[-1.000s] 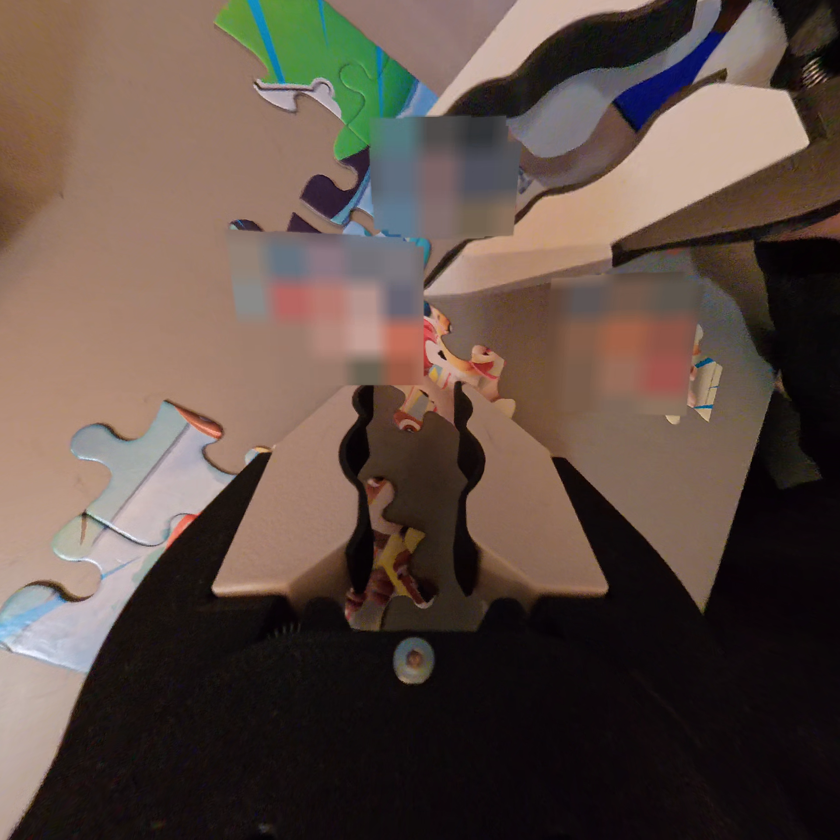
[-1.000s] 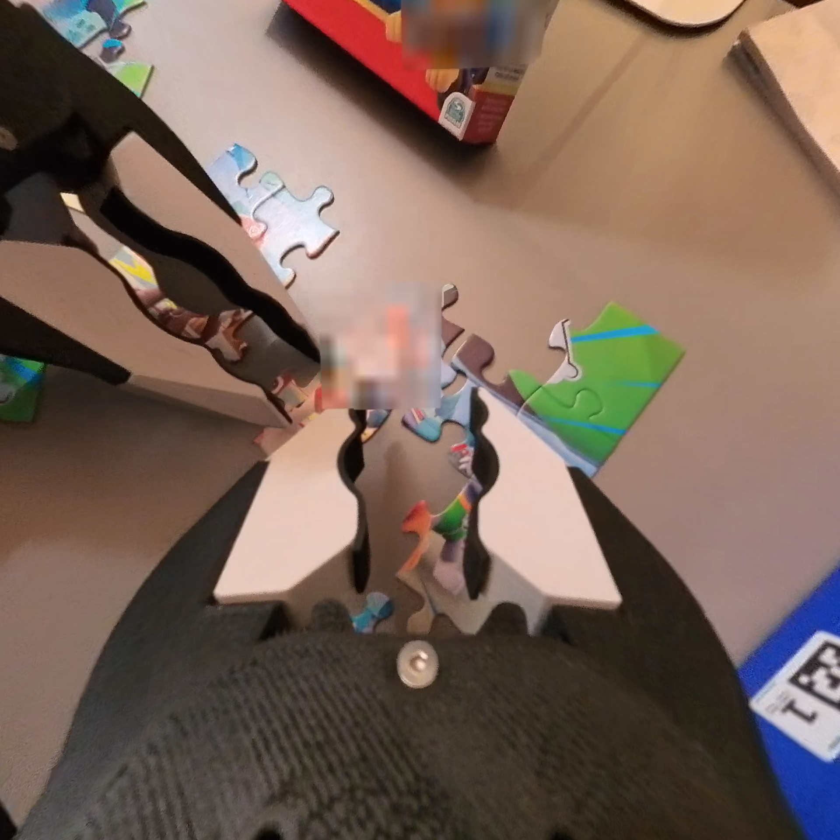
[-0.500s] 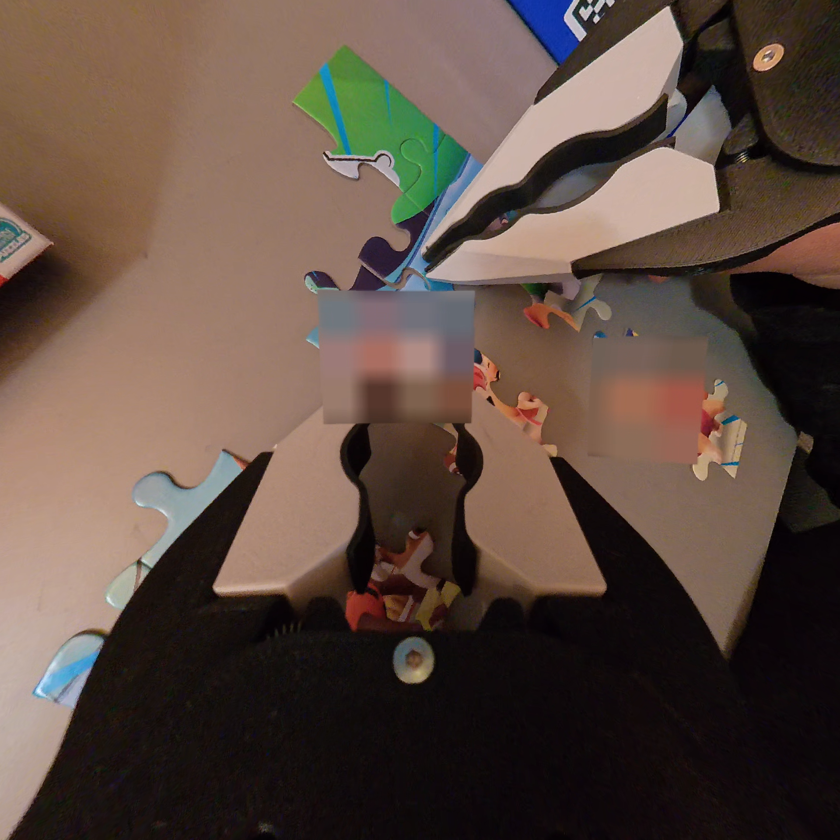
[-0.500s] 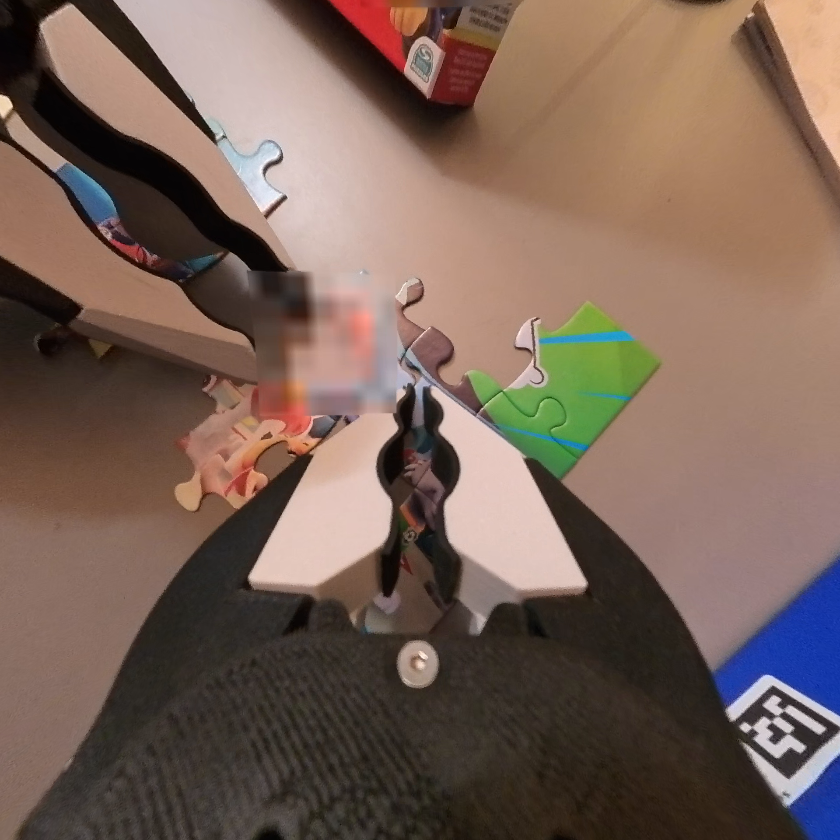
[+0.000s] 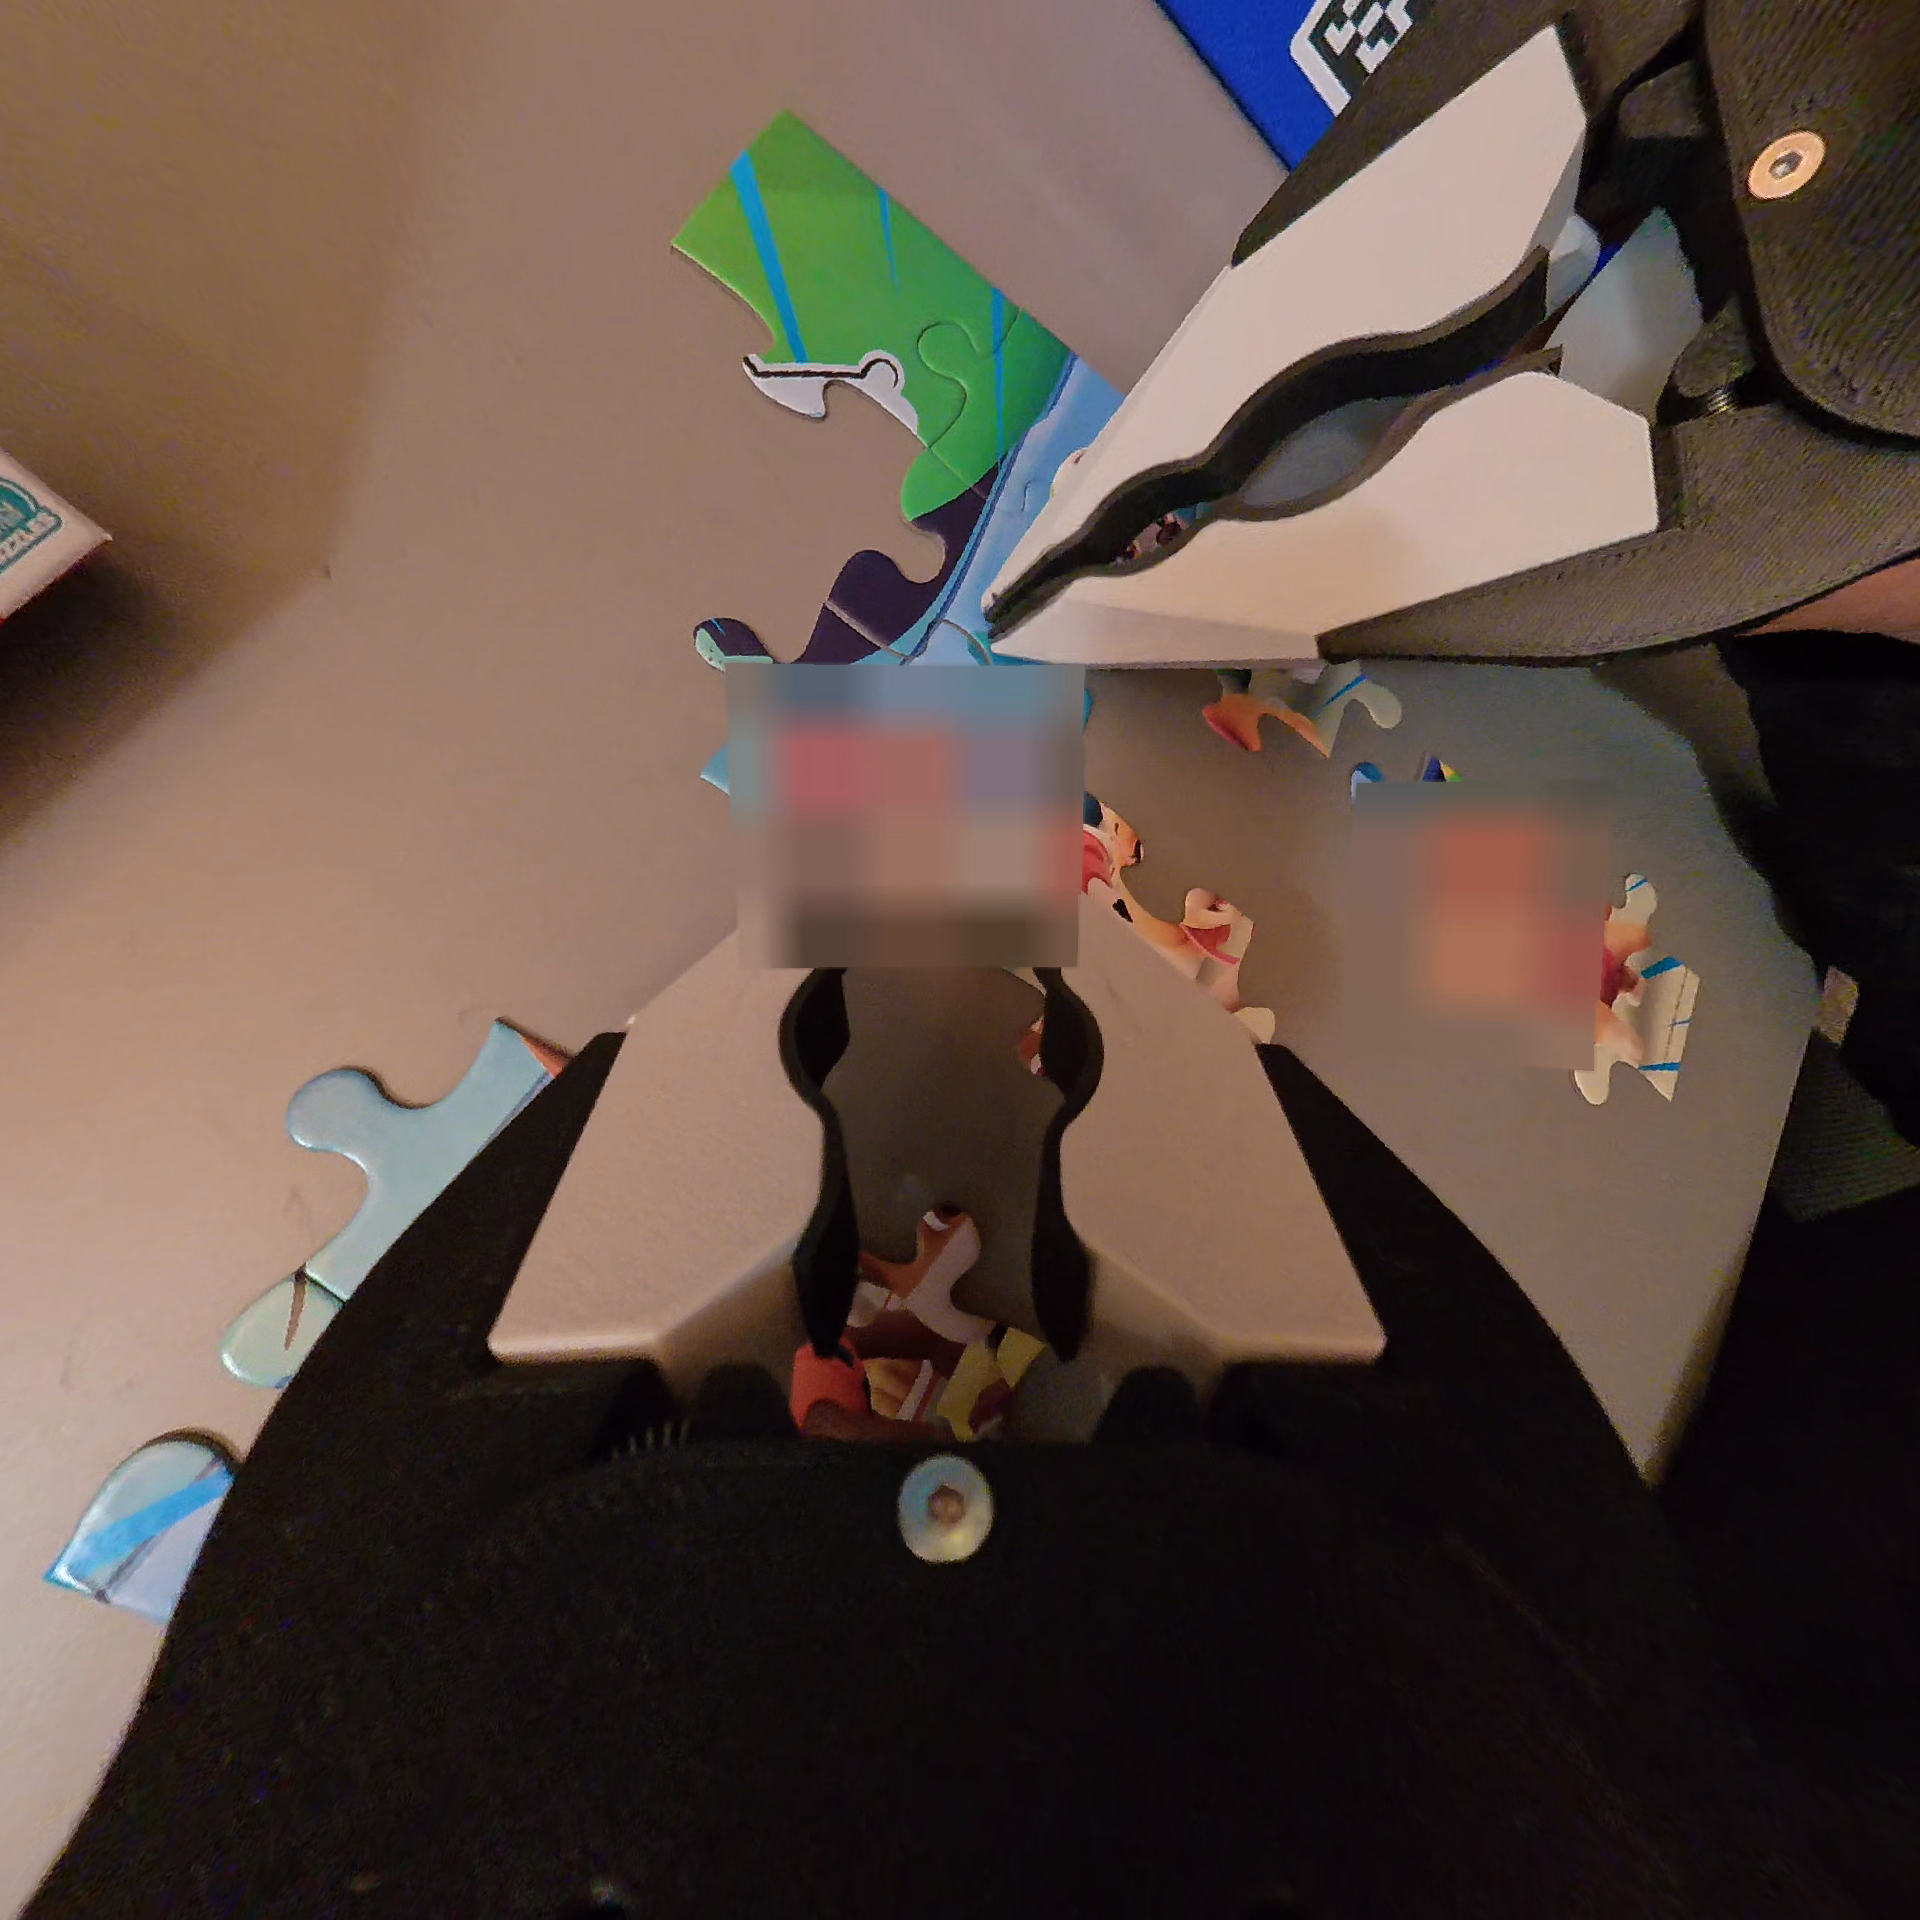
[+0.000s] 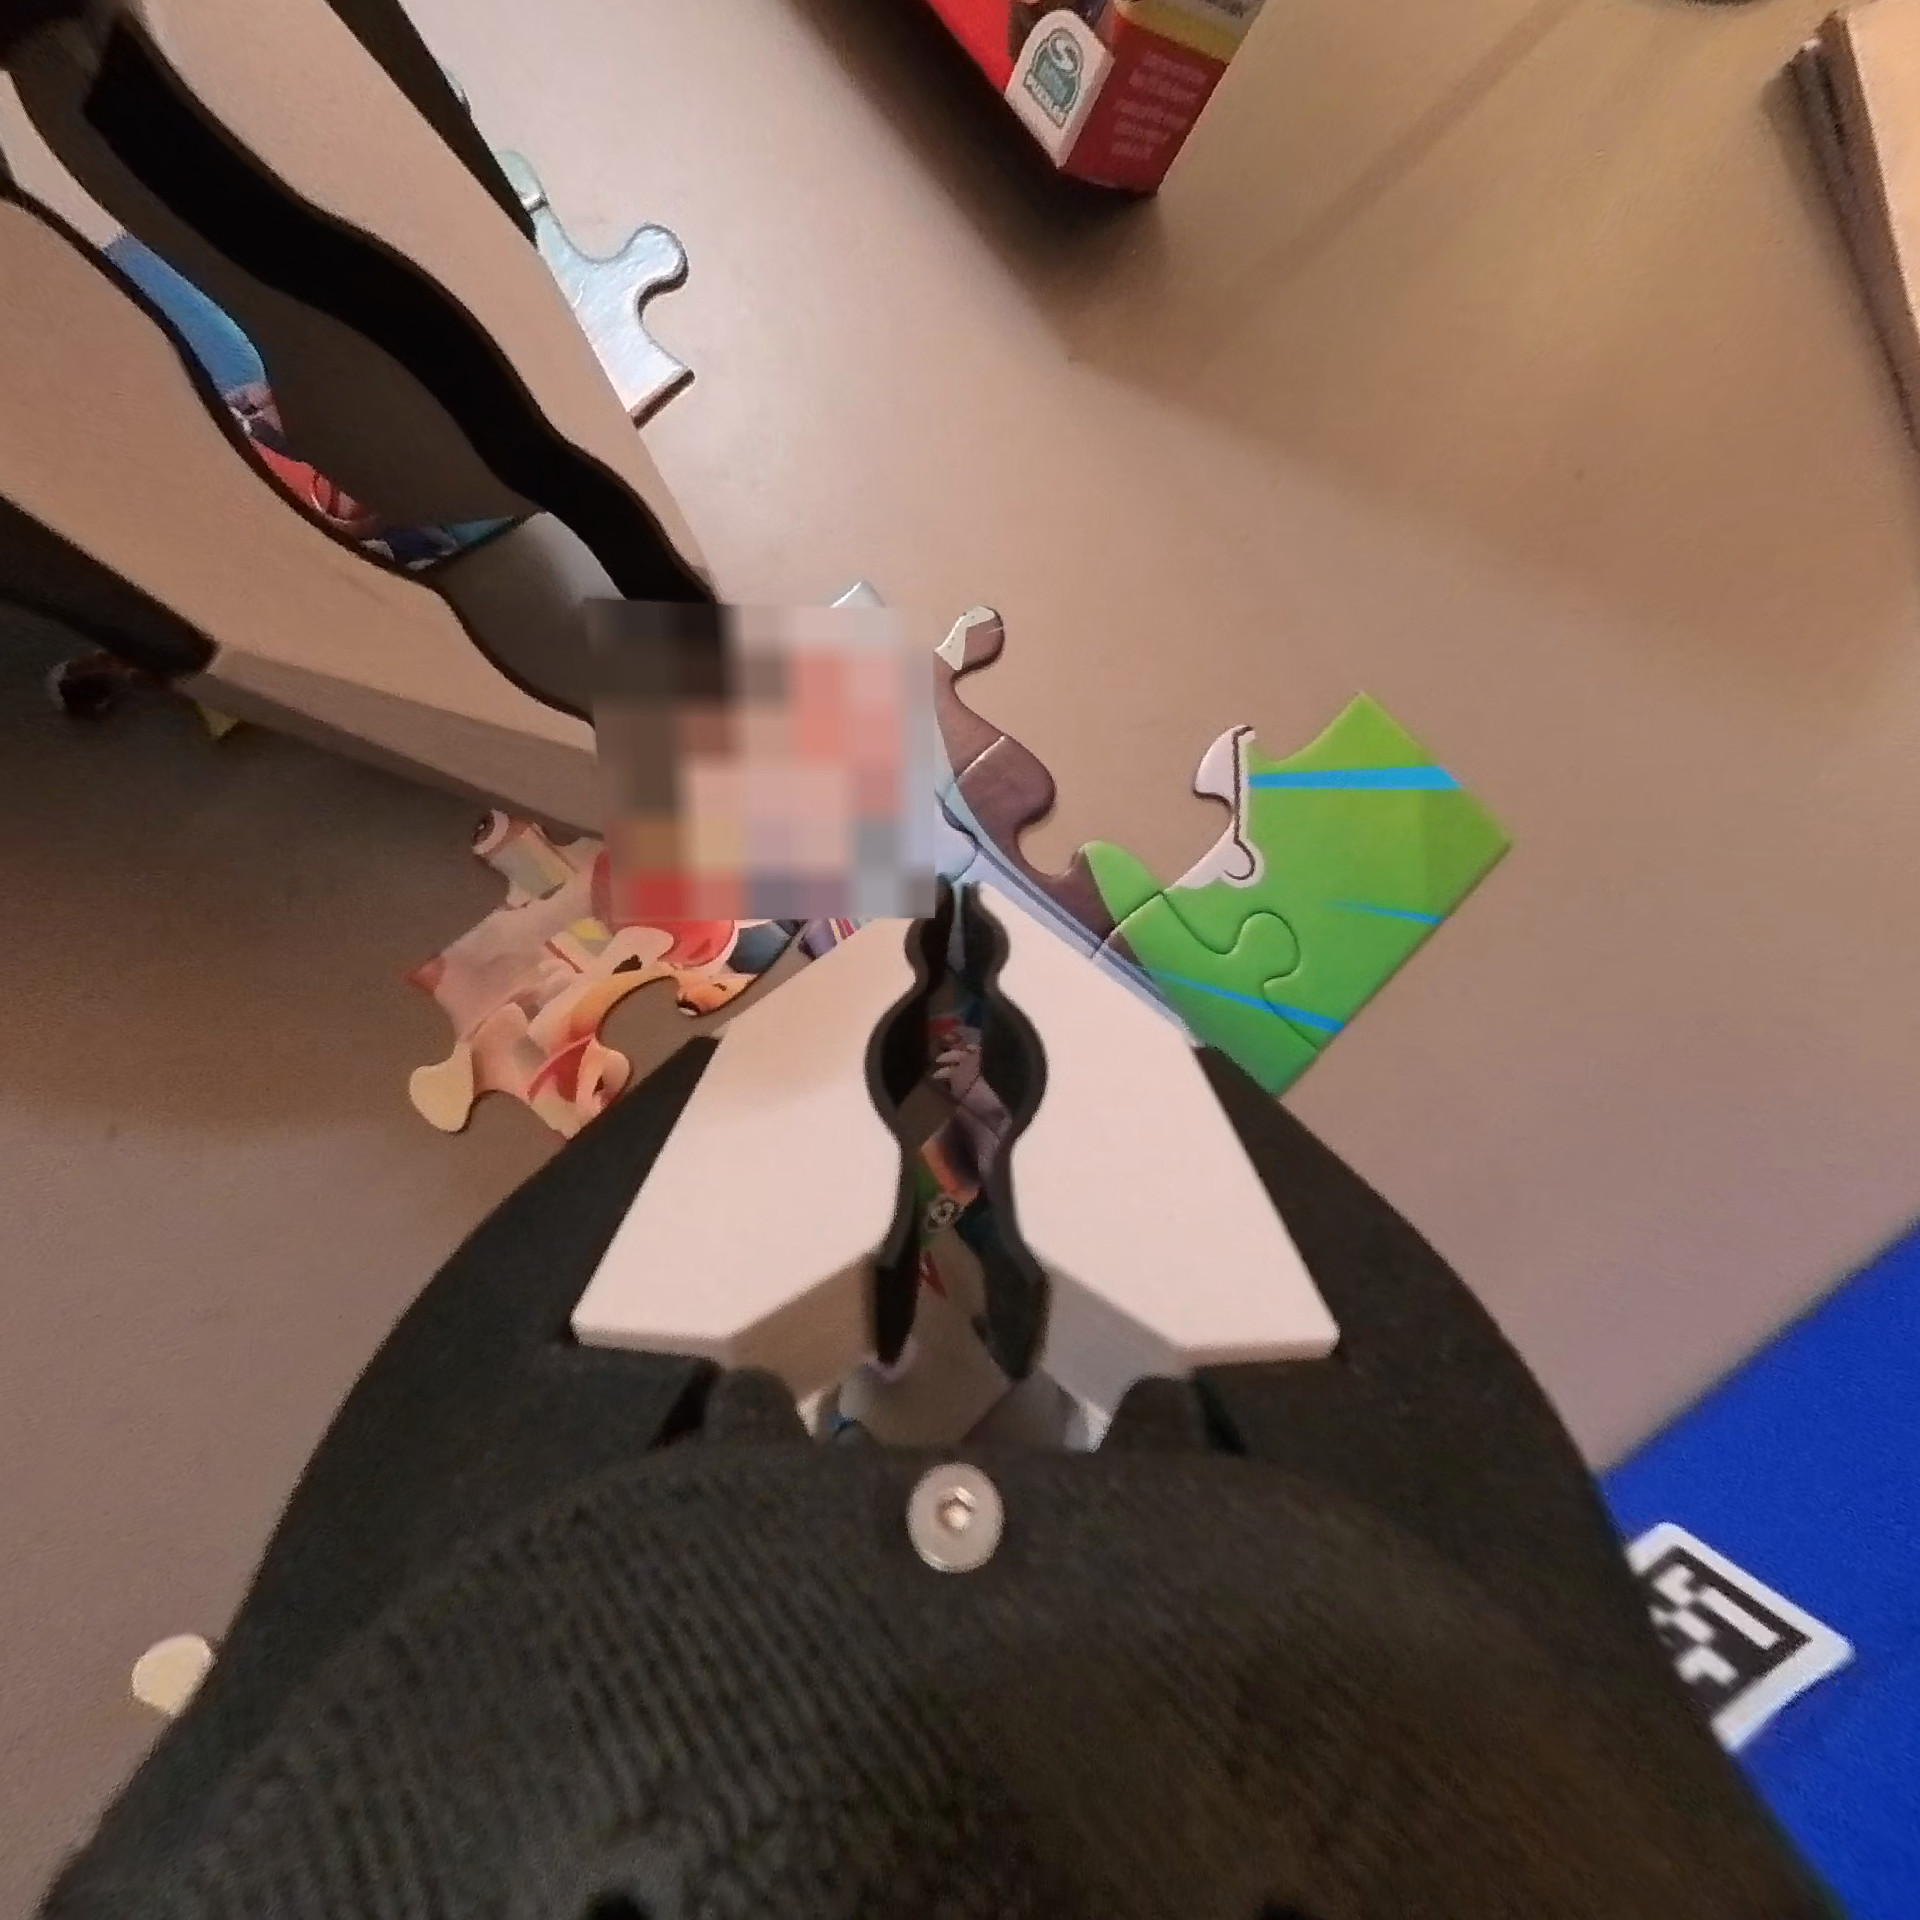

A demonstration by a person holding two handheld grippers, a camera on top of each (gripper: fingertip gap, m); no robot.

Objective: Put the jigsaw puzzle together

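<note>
My left gripper (image 5: pixel 940 997) hangs above the grey table (image 5: pixel 312 727), its pads set apart and pressing the edges of a puzzle piece (image 5: pixel 914 1320) in orange, brown and yellow, deep between the fingers. The piece also shows between those fingers in the right wrist view (image 6: pixel 270 436). My right gripper (image 6: pixel 961 894) is shut flat on a many-coloured puzzle piece (image 6: pixel 956 1143) that stands edge-on between its pads. In the left wrist view the right gripper (image 5: pixel 997 613) hovers over the joined green and purple pieces (image 5: pixel 883 301).
The joined green pieces (image 6: pixel 1330 883) lie on the table. Loose pieces lie about: a pink-and-white one (image 6: pixel 520 1008), a light blue one (image 5: pixel 416 1164), another at the right (image 5: pixel 1642 1018). A red box (image 6: pixel 1101 94) stands at the back. A blue board (image 6: pixel 1766 1455) lies at the right. About 6 cm separates my left fingertips from my right.
My right gripper's pads came together on the piece that stood between them. Both grippers rose from the table. The piece in my left gripper turned a little and stayed between the pads.
</note>
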